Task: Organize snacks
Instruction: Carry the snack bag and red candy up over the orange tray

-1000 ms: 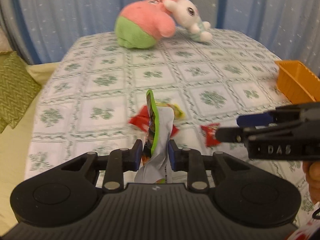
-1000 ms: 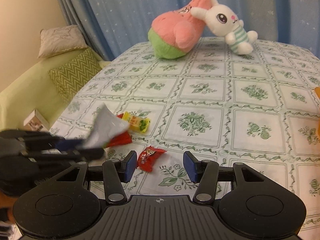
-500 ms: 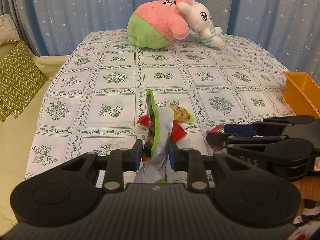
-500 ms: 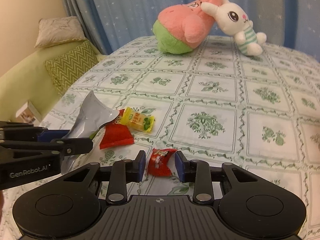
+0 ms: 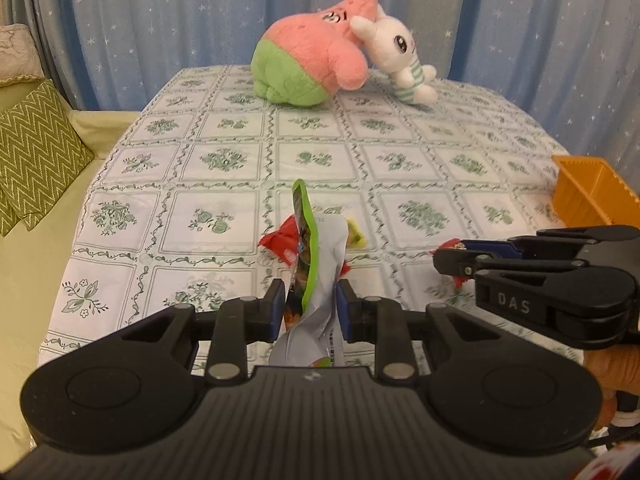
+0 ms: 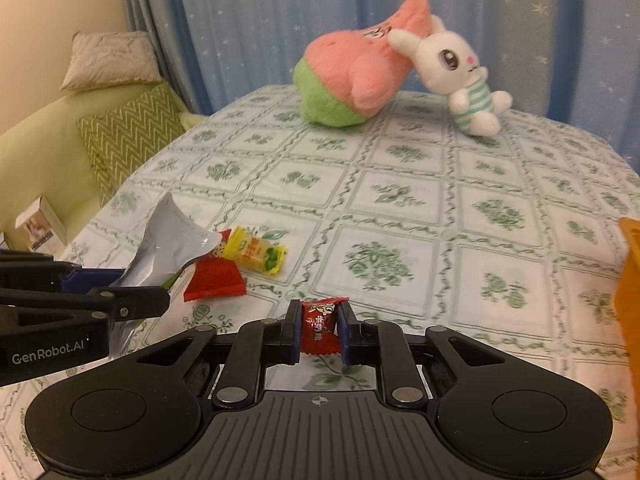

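Early stage. Left gripper [image 5: 311,306] fingers pinch the silver-green pouch [image 5: 318,264], right gripper [image 6: 319,330] fingers just closed on the small red candy [image 6: 319,326]. Beside the pouch, red packet [image 6: 214,280] and yellow candy [image 6: 256,254] remain on the counter [image 6: 400,208]; orange bin [image 5: 592,192] sits apart.

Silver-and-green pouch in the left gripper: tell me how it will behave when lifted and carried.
The pouch looks floppy: its foil is creased and curls above the left gripper. Probably light, since a thin pinch keeps it upright. The glossy film may slip, so keep the jaws closed.
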The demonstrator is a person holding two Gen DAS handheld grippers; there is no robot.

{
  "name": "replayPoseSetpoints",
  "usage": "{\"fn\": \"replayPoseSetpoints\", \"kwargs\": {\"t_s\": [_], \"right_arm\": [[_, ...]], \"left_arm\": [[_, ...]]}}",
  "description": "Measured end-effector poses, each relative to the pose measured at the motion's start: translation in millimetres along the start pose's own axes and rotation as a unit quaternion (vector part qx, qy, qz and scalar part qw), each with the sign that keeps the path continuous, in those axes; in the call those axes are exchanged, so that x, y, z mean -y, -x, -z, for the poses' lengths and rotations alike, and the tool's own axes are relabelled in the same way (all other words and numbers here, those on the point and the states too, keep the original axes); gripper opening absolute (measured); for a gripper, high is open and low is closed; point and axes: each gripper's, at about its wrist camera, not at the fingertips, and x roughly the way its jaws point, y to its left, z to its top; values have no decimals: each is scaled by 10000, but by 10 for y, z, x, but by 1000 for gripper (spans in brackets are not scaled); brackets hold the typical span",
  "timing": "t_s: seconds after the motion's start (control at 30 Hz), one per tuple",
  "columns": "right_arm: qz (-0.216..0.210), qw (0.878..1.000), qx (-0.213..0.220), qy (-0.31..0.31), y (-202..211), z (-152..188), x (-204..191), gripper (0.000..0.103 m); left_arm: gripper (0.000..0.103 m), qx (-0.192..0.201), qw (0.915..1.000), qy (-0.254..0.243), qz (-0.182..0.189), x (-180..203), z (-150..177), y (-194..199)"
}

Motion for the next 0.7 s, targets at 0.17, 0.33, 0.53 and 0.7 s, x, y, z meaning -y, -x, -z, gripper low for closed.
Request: {"fn": "replayPoseSetpoints", "kwargs": {"t_s": [0.17, 0.33, 0.53, 0.7], "right_arm": [[138, 9996, 113, -210, 313, 56, 189, 18], [286, 9980, 247, -501, 724, 203, 383, 18], [475, 9966, 290, -614, 1170, 483, 541, 18], [651, 9937, 304, -863, 1589, 758, 686, 18]], "left_arm": [[24, 193, 9997, -96, 70, 161, -19, 182], [24, 344, 9991, -105, 231, 376, 64, 407], [24, 472, 9976, -240, 450, 726, 238, 720], [24, 552, 9962, -140, 665, 1036, 357, 995]]}}
